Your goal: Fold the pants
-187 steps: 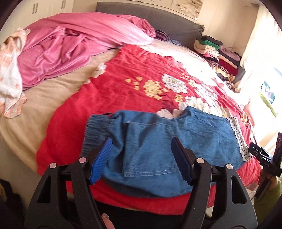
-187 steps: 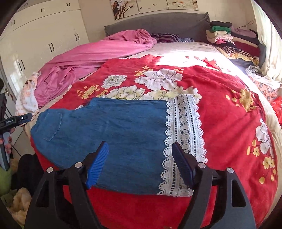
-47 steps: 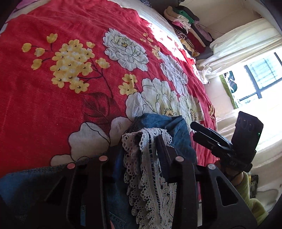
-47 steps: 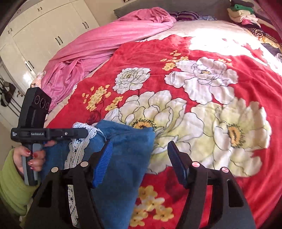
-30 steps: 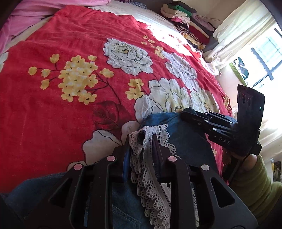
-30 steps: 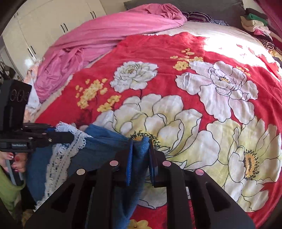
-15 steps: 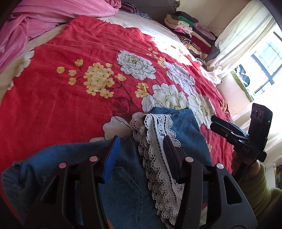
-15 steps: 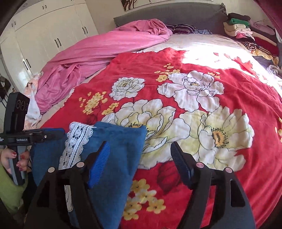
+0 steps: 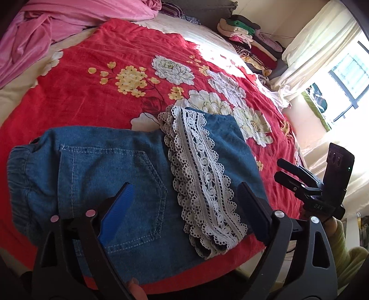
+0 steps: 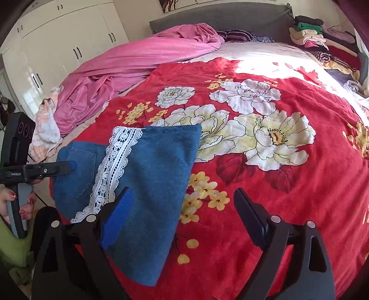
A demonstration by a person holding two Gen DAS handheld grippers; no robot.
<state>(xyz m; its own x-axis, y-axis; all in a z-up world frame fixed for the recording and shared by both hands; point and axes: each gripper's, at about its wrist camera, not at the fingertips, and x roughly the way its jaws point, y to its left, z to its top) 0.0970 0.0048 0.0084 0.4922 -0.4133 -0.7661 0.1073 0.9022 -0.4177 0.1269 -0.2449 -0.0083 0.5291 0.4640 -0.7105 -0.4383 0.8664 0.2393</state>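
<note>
Blue denim pants (image 9: 110,175) with a white lace hem (image 9: 200,182) lie folded in half on the red floral blanket (image 9: 92,92) near the bed's front edge. The lace hem lies across the seat beside the back pocket. My left gripper (image 9: 184,205) is open and empty above the pants. My right gripper (image 10: 182,212) is open and empty over the folded edge of the pants (image 10: 152,175). The lace hem (image 10: 115,166) also shows in the right wrist view. Each gripper is seen from the other's view, the right gripper (image 9: 290,175) and the left gripper (image 10: 69,167).
A crumpled pink sheet (image 10: 129,67) lies at the bed's far left. A stack of folded clothes (image 10: 318,34) sits at the far right by the grey headboard (image 10: 221,18). White wardrobes (image 10: 60,46) stand on the left. A curtained window (image 9: 322,76) is on the right.
Both grippers, shut on the leg end a second ago, opened and let it go on the seat. Since then both have pulled back toward the bed's front edge.
</note>
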